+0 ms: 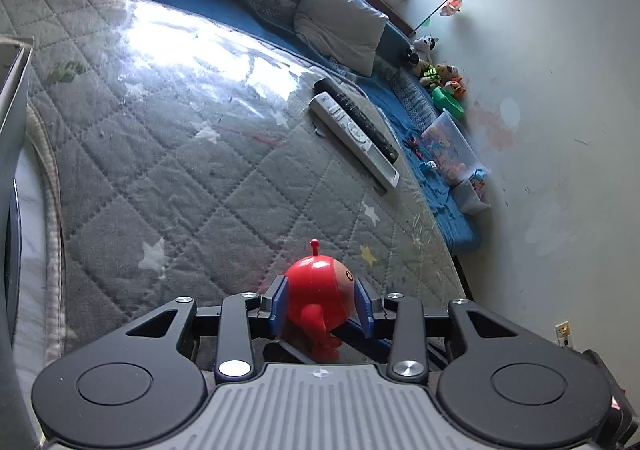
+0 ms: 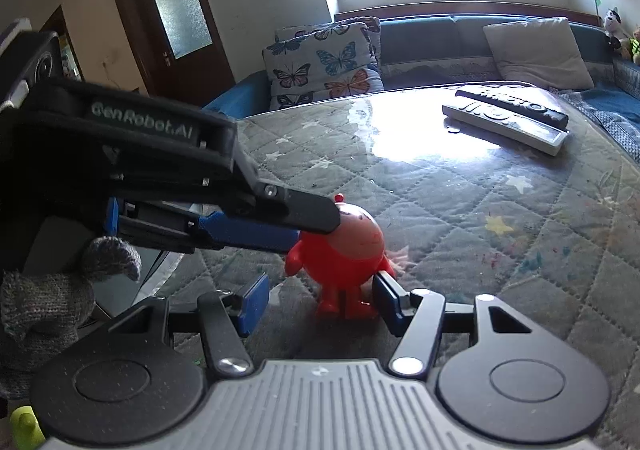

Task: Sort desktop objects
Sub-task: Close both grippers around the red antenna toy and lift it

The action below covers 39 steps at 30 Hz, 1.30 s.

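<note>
Red toy figure: glossy plastic, round body with a thin antenna on top, two short legs and stubby arms; it stands upright on the quilted table cover, near the table's front edge.
Left gripper: its two blue fingers press against both sides of the figure's round body, so it is clamped on the toy; in the right wrist view it reaches in from the left, with one black and blue finger lying against the figure's head.
Right gripper: jaws spread wide; the figure's legs stand between the fingers, with the right blue pad close by a leg and the left pad well apart from the toy. Whether the right pad touches the leg I cannot tell.
Gloved hand: grey knit glove, seen at the left edge of the right wrist view, under the left gripper's body.
Table cover: grey quilted cloth with white and yellow stars, under a clear shiny sheet that catches bright window glare.
White remote: long, lying flat at the far right of the table.
Black remote: lying just beside the white one, side by side along their length.
Butterfly pillows: stacked on the blue sofa behind the table.
Grey cushion: propped on the same sofa, further right.
Plush toys: clustered at the sofa's far corner by the wall.
</note>
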Each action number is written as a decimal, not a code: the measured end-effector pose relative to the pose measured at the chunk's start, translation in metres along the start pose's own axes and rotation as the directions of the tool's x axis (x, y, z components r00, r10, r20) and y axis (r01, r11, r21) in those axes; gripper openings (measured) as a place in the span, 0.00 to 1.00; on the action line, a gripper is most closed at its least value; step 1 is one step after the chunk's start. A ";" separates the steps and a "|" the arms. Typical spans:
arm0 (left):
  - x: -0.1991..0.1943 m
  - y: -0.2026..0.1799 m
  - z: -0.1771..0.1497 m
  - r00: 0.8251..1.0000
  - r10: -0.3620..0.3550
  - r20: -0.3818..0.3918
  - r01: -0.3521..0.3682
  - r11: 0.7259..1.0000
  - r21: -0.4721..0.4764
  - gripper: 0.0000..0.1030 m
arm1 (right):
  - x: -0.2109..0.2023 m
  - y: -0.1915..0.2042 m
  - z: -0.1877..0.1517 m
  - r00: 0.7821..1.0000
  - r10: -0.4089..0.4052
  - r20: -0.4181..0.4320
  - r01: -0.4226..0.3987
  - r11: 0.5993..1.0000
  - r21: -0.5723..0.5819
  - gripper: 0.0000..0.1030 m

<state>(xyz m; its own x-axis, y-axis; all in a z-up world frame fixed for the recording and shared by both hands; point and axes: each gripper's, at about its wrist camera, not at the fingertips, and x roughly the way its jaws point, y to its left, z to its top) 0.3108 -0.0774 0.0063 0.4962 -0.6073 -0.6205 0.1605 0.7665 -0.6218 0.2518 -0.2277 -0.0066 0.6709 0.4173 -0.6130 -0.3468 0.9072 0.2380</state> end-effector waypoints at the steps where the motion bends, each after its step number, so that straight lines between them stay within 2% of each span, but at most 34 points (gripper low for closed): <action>1: 0.001 -0.001 0.001 1.000 0.005 0.002 -0.005 1.000 0.003 0.38 | 0.000 0.001 0.000 1.000 -0.001 -0.001 0.001 1.000 -0.006 0.57; 3: 0.004 0.000 0.003 1.000 0.021 -0.001 -0.021 1.000 -0.002 0.39 | 0.001 0.001 0.000 1.000 -0.003 -0.002 0.003 1.000 -0.011 0.54; 6: 0.009 0.007 0.003 1.000 0.006 -0.005 -0.006 0.999 -0.053 0.41 | 0.000 0.000 0.000 1.000 -0.001 0.000 0.001 1.000 -0.006 0.48; 11: 0.009 0.010 0.003 1.000 -0.011 -0.011 0.010 0.998 -0.057 0.41 | -0.006 -0.002 -0.001 1.000 0.000 -0.006 0.000 1.000 -0.013 0.47; 15: 0.005 0.008 0.004 1.000 0.002 -0.007 -0.002 1.000 -0.029 0.40 | -0.016 -0.006 -0.002 1.000 -0.030 0.005 0.030 0.999 -0.017 0.55; 17: 0.003 0.007 0.004 1.000 0.007 -0.006 -0.008 1.000 -0.021 0.40 | -0.020 -0.007 -0.001 0.999 -0.036 0.029 0.037 0.999 -0.039 0.66; 18: 0.002 0.007 0.004 1.000 0.007 -0.005 -0.007 1.000 -0.024 0.40 | -0.020 -0.008 0.001 0.998 -0.043 0.038 0.045 0.998 -0.049 0.75; 24: -0.002 0.009 0.007 1.000 -0.020 0.014 0.020 0.999 -0.050 0.40 | 0.001 -0.005 0.014 1.000 -0.010 0.012 0.011 0.996 -0.092 0.78; 27: 0.001 0.011 0.007 1.000 -0.016 0.008 0.016 0.998 -0.056 0.40 | 0.012 -0.003 0.016 1.000 -0.006 -0.008 0.005 0.994 -0.106 0.77; 32: 0.007 0.020 0.007 1.000 -0.028 0.008 0.028 0.994 -0.108 0.41 | 0.017 0.003 0.012 1.000 0.009 -0.016 -0.011 0.993 -0.115 0.69; 39: 0.008 0.019 0.002 1.000 -0.024 0.004 0.025 0.995 -0.096 0.45 | 0.011 0.005 0.007 1.000 0.010 -0.002 -0.010 0.995 -0.095 0.57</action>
<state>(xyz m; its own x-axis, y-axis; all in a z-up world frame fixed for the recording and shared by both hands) 0.3199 -0.0675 -0.0091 0.4952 -0.6250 -0.6035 0.0896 0.7277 -0.6801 0.2616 -0.2181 -0.0065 0.6661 0.4266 -0.6119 -0.4144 0.8937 0.1719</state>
